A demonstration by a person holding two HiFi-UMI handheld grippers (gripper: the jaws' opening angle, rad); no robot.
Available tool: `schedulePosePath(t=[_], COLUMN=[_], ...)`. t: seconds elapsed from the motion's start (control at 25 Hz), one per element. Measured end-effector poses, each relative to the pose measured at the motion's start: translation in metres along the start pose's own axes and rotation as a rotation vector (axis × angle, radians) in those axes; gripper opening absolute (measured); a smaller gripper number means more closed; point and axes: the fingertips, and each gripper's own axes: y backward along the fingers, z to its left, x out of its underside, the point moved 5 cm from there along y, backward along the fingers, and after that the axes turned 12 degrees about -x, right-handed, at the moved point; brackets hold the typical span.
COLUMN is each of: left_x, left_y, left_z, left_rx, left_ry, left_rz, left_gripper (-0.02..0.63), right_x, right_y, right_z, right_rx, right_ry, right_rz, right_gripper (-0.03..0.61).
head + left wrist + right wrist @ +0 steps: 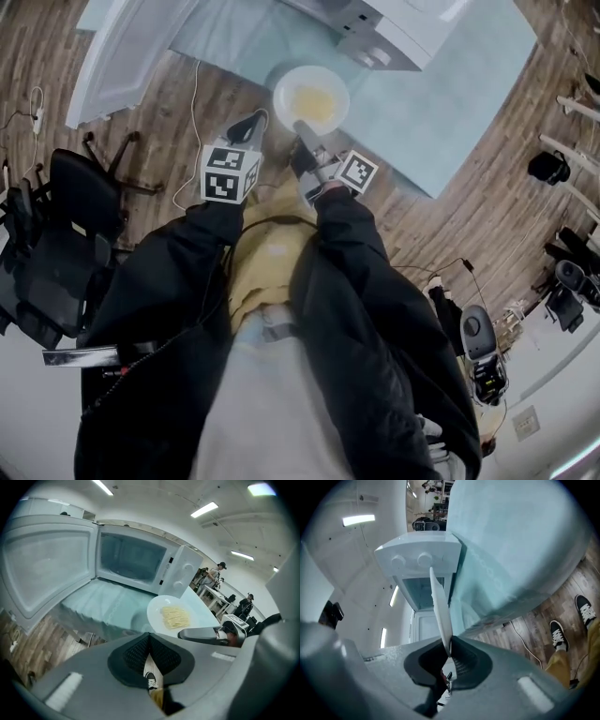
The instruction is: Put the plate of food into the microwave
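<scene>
A white plate (310, 97) with pale yellow noodles (176, 617) hangs just over the near edge of the table's light blue cloth (422, 112). My right gripper (303, 131) is shut on the plate's near rim. In the right gripper view the plate (439, 606) shows edge-on, pinched between the pads. The white microwave (136, 557) stands behind it with its door (47, 569) swung wide to the left and its cavity bare. My left gripper (251, 124) hovers beside the plate on the left, shut, with nothing in it. The left gripper view shows the plate (161, 609) ahead and to the right.
A black office chair (56, 234) stands on the wooden floor at the left. A white cable (192, 131) hangs off the table's near edge. Camera gear (567, 281) and a stand sit on the floor at the right. People stand at tables (215, 595) far behind.
</scene>
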Motion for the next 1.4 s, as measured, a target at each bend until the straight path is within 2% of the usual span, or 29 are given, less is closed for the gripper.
schedulePosePath(t=[0.12,0.28,0.6,0.8,1.04,1.4], left_x=[-0.006,-0.018,-0.033,-0.047,-0.064,-0.075], left_y=[0.003,0.005,-0.001,-0.013,-0.027,-0.041], left_z=[0.021,0.037,0.066,0.081,0.102,0.117], left_rx=[-0.023,-0.044,-0.052,-0.053,-0.064,-0.076], left_ry=[0.026,-0.006,0.018,0.027,0.034,0.057], left_rz=[-0.008,-0.042,-0.07,-0.074,-0.076,-0.06], left_gripper=[-0.005,-0.005,-0.005,-0.005,-0.005,-0.005], right_x=[0.006,0.006,-0.001,-0.02,-0.054,-0.086], right_y=[-0.026,-0.051,-0.109,-0.148,-0.192,-0.231], right_z=[0.006,0.011,0.018,0.025,0.025,0.02], right_rx=[-0.005,-0.014,-0.03,-0.043,-0.062,-0.073], right_ry=[-0.007,-0.018,-0.041,-0.043,-0.061,-0.065], right_rz=[0.02,0.021,-0.007,-0.033,-0.11,-0.171], right_gripper=[0.009,0.009,0.009,0.011,0.011,0.011])
